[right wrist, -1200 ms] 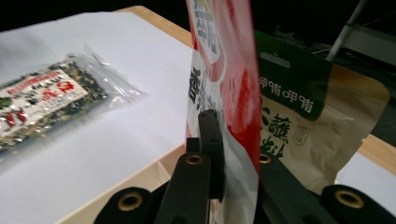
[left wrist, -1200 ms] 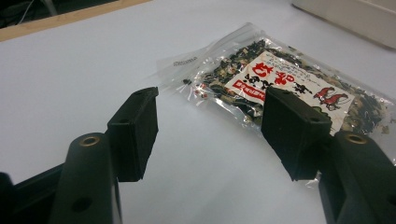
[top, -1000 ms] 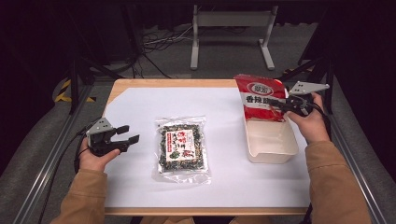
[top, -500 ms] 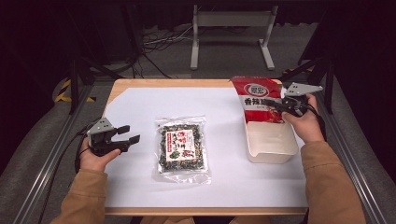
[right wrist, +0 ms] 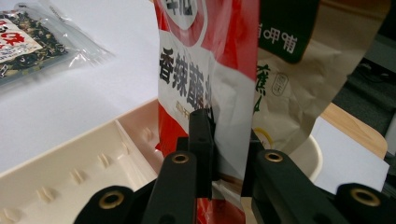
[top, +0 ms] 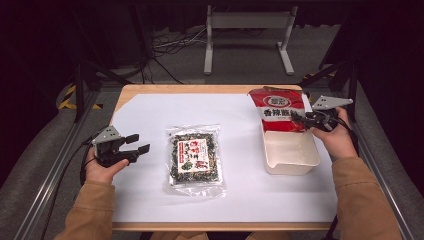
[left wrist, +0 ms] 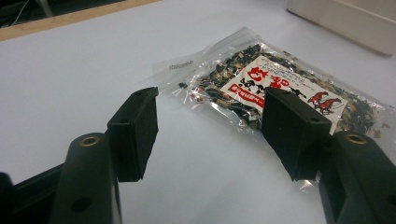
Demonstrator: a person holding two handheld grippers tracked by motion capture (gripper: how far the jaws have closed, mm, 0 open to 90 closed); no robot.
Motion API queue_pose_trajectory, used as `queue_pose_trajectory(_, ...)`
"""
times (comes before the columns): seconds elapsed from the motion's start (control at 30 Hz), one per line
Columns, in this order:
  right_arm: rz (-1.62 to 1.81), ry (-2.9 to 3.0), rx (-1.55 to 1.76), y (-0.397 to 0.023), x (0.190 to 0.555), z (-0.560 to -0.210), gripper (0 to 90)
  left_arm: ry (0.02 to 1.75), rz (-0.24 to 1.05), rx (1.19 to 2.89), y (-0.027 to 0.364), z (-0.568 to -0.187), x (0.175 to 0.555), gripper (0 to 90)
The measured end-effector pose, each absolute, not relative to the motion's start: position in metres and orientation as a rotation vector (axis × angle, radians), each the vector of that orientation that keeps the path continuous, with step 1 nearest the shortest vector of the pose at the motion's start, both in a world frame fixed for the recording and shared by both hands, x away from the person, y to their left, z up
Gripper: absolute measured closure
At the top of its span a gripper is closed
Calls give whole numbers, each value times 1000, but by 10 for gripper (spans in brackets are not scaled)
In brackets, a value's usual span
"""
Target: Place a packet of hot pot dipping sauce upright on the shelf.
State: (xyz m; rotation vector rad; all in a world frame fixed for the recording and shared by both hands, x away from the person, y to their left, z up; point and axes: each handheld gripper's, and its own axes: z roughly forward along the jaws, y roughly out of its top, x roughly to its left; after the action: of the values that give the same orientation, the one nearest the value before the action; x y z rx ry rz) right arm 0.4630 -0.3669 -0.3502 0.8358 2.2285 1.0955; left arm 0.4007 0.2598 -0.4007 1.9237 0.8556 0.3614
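Note:
A red snack bag [top: 277,107] stands upright at the far end of a cream plastic tray [top: 292,165] on the right. My right gripper [top: 299,119] holds the bag's right edge. In the right gripper view the bag [right wrist: 196,70] fills the narrow gap between the jaws of that gripper [right wrist: 229,140]. Its jaws have just been opening a little, and the pads still touch the bag. A clear bag of dark dried flakes with a red-and-white label [top: 195,157] lies flat mid-table. My left gripper [top: 139,143] rests open to its left, with the near corner of that bag [left wrist: 280,88] just beyond its empty jaws [left wrist: 210,126].
White paper [top: 240,200] covers the wooden table. The tray's ribbed inside [right wrist: 60,172] holds nothing at the near end. Metal frame rails run along both sides of the table, and cables and a stand lie on the floor behind it.
The red bag has sunk slightly toward the tray with my right gripper. My left hand and the flake bag have not moved.

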Motion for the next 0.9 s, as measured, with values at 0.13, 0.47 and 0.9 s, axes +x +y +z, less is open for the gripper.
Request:
queue_pose_trajectory(0.13, 1072, 2225, 858, -367, 463, -354, 835, 859, 355, 1922, 259, -401, 401, 369)
queue_pose_trajectory(0.47, 978, 2247, 990, -368, 466, -372, 845, 857, 357, 1919, 260, -401, 401, 368)
queue_pose_trajectory(0.9, 1036, 2220, 1083, -370, 464, -371, 775, 864, 360, 1947, 256, -402, 403, 351)
